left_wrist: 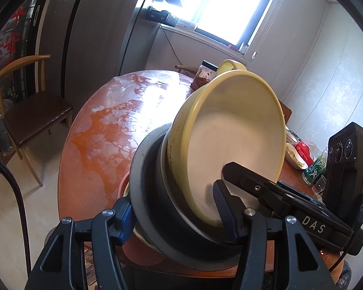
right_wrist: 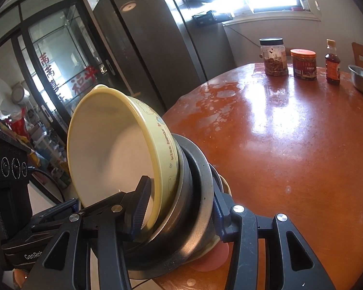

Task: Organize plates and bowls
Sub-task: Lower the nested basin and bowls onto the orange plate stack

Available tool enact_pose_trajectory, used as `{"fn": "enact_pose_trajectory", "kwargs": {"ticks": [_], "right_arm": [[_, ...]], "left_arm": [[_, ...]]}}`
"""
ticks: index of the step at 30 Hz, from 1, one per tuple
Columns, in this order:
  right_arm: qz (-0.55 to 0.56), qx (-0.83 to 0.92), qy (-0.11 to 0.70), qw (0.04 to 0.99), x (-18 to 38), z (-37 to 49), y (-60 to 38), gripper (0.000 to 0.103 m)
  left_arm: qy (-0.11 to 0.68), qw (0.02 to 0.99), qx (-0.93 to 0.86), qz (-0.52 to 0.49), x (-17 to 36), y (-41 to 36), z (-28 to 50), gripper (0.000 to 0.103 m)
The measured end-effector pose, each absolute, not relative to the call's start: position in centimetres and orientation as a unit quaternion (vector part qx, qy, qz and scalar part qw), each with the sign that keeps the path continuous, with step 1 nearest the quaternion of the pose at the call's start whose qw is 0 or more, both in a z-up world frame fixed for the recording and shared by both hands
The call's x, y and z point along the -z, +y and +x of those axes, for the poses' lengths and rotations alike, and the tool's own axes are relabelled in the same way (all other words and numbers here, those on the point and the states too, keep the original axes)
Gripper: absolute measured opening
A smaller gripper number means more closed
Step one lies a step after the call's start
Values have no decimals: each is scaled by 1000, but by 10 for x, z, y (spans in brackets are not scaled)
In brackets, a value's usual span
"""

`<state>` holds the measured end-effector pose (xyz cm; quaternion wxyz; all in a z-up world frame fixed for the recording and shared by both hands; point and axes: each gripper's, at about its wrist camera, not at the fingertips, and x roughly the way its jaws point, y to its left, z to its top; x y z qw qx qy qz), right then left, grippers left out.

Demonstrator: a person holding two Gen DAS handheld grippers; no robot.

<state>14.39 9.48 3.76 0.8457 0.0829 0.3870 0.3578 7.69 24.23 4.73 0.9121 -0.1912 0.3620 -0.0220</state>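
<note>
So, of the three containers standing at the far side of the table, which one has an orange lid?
The middle jar, between the black-lidded jar and the dark sauce bottle.

Nested stack, tilted: yellow bowl [left_wrist: 232, 142] uppermost (white inside, handle at far rim), seated in a grey metal bowl [left_wrist: 152, 193]. Left gripper [left_wrist: 174, 207] jaws clamp the stack's near rims. Right gripper [left_wrist: 290, 200] at right. Orange counter [left_wrist: 104, 130]; wooden chair [left_wrist: 29, 111] left; jar [left_wrist: 205, 72] behind.
</note>
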Motion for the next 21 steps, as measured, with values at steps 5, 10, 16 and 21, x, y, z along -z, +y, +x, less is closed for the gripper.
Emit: {"fn": "enact_pose_trajectory", "kwargs": {"ticks": [5, 10, 16, 21], "right_arm": [[83, -355, 398, 842, -30, 146, 98, 48], [83, -353, 405, 839, -21, 149, 101, 48], [80, -353, 402, 841, -21, 150, 102, 48], [79, -354, 400, 841, -19, 149, 104, 48]], "left_arm": [[368, 909, 20, -195, -41, 243, 81, 58], [374, 906, 18, -198, -34, 245, 84, 58], [372, 906, 19, -199, -33, 245, 84, 58], [370, 908, 19, -195, -31, 245, 84, 58]]}}
